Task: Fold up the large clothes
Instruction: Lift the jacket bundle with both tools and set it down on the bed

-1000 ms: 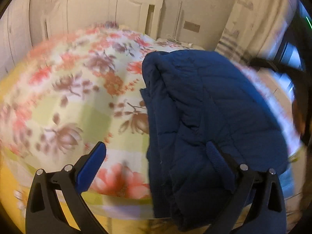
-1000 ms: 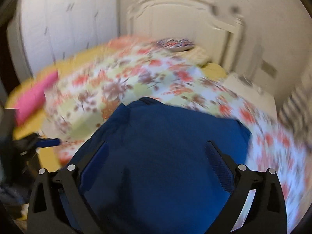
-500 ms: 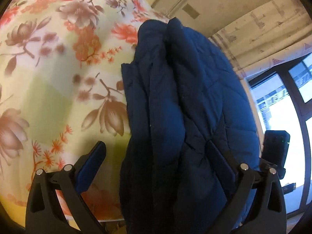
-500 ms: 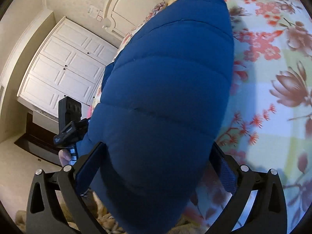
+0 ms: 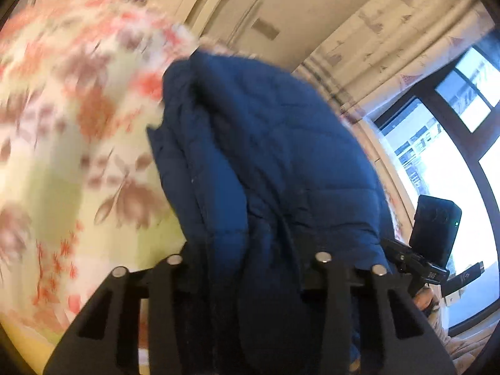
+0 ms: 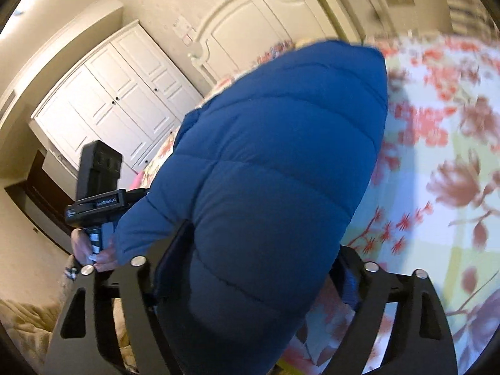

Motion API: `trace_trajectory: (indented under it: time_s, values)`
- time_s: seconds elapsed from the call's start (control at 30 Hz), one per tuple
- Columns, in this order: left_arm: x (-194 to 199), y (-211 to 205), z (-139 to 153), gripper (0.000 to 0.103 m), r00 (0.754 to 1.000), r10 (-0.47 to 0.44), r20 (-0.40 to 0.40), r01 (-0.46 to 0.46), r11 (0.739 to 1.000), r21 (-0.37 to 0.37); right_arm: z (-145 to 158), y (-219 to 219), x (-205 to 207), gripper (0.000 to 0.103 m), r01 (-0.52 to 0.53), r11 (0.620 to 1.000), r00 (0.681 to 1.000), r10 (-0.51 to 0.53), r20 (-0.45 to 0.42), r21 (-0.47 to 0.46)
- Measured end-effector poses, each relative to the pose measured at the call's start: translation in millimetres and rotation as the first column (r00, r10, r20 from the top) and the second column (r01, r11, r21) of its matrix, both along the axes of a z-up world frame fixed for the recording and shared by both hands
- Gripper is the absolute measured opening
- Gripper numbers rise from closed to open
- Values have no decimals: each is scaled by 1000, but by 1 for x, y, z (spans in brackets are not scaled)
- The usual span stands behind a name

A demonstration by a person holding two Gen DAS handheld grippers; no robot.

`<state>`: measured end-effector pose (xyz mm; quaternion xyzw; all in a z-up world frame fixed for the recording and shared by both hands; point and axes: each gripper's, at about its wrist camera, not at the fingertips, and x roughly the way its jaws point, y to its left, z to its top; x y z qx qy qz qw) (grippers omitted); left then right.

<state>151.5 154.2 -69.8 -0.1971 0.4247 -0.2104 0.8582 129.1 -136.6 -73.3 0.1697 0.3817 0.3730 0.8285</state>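
Both fingers now clamped on blue jacket [image 5: 275, 168]; floral bedspread [image 6: 437, 168], white wardrobe [image 6: 118, 106]

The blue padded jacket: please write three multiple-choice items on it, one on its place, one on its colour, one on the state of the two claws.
1. The jacket lies on:
A. a flowered bedspread
B. a wooden floor
C. a chair

2. The jacket's colour is:
A. red
B. blue
C. grey

3. The claws are:
A. both open, away from it
B. one shut
C. both shut on it

Answers:
1 A: the flowered bedspread lies beneath the jacket.
2 B: its quilted fabric is blue.
3 C: the left claw and the right claw both clamp its near edge.
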Motion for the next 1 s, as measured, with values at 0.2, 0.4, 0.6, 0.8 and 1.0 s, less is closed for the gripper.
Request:
trace_trajectory:
  time_s: [0.2,0.4,0.6,0.8,1.0]
  values:
    - [73,-47,37,38,993,-37,113,40,999,-25,46,-42,57,75,124,992,985,-119,126,-27]
    - [195,-109,22,40,995,5,95,7,992,-125,51,-100,158,75,243,967,963,-230,143,-79]
    - [247,-135,-48,70,993,120,-10,-120,990,-80,-21,-126,213,96,396,902,912,-408,-37,-170]
    - [222,-117,-33,81,989,146,28,-145,989,-26,27,-111,174,98,478,844,878,-465,114,-244]
    - [158,-115,3,81,953,244,181,-259,964,59,39,-10,167,98,367,795,924,-253,286,-483]
